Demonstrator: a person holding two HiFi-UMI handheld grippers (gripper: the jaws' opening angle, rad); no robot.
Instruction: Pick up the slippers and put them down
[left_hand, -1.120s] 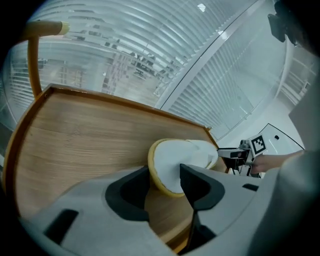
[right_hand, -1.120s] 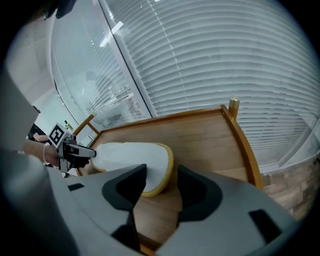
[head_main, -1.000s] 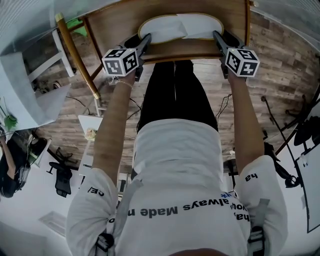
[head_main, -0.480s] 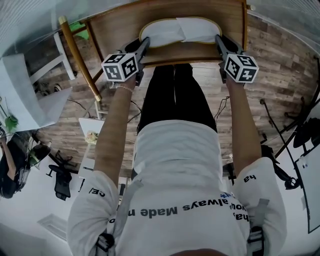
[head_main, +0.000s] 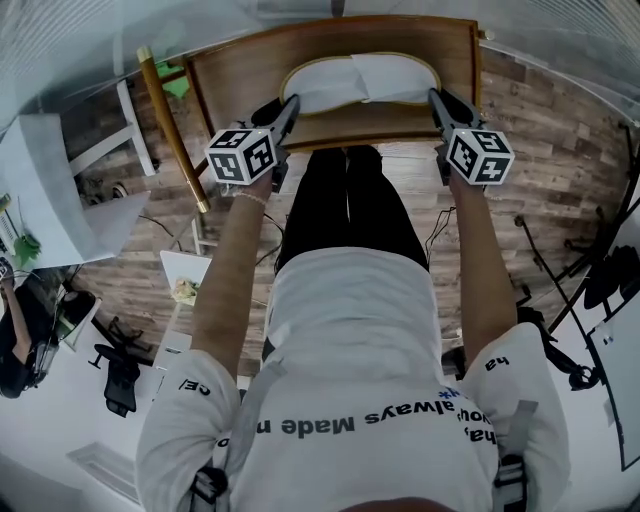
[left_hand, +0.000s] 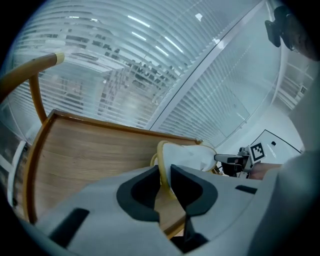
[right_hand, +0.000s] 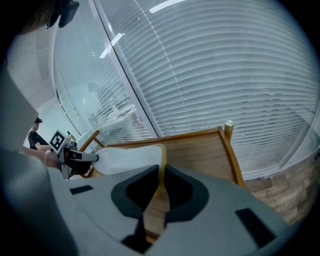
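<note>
Our left gripper (head_main: 291, 103) and right gripper (head_main: 436, 97) have just been closing their jaws, and each now pinches a yellow-edged end of the white slippers (head_main: 360, 78). The slippers' long axis runs crosswise between our hands over the wooden counter (head_main: 245, 62), equally near both.

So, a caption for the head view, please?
Left gripper and right gripper, jaws just closed on the slippers, hold them over a wooden surface.

White slippers (head_main: 360, 80) with yellow trim; warm brown wood-grain table (head_main: 240, 72)
</note>
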